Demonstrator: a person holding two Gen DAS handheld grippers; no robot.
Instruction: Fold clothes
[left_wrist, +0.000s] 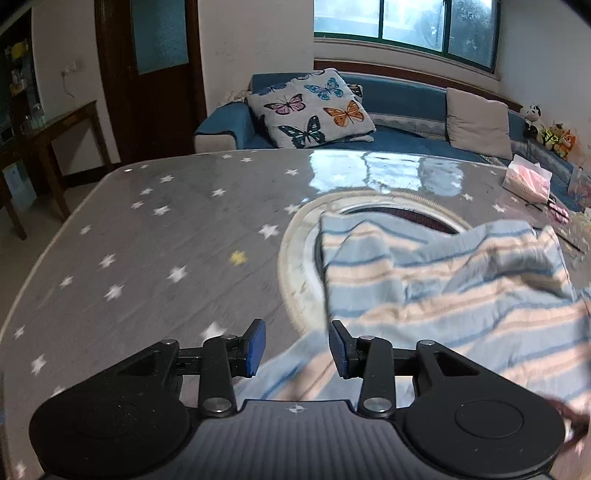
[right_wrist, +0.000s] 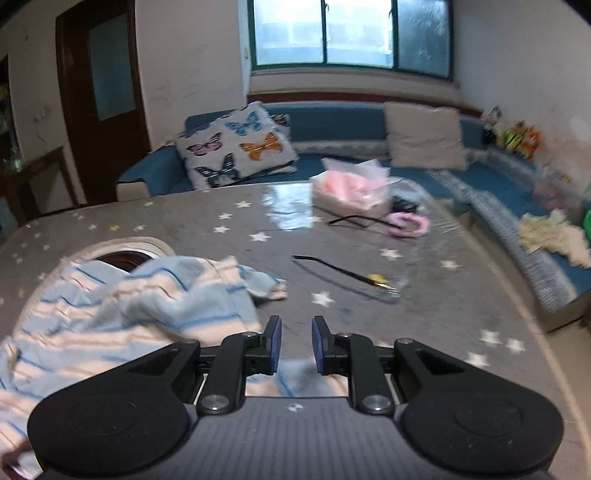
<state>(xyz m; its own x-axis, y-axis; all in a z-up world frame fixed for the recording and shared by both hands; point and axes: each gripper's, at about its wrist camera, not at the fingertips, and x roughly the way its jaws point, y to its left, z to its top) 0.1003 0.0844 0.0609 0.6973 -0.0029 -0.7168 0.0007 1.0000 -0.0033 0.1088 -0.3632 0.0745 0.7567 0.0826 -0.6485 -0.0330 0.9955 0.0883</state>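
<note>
Table (left_wrist: 147, 240): big and grey with white stars on it, spread out under and ahead of both grippers.
Striped cloth (left_wrist: 443, 288): blue and cream, all bunched up on the table. It lies ahead and to the right of the left gripper, and one bit of it runs right under the gap between that gripper's fingers. For the right gripper it lies ahead and to the left, and a corner shows under its fingers too.
Round ring (left_wrist: 299, 258): a pale ring set in the table, partly under the cloth's far side.
Left gripper (left_wrist: 297, 347): fingers wide apart, holding nothing, just above the cloth's near edge.
Right gripper (right_wrist: 296, 345): fingers a little apart, holding nothing.
Black stick (right_wrist: 343, 275): ahead of the right gripper, a bit to the right.
</note>
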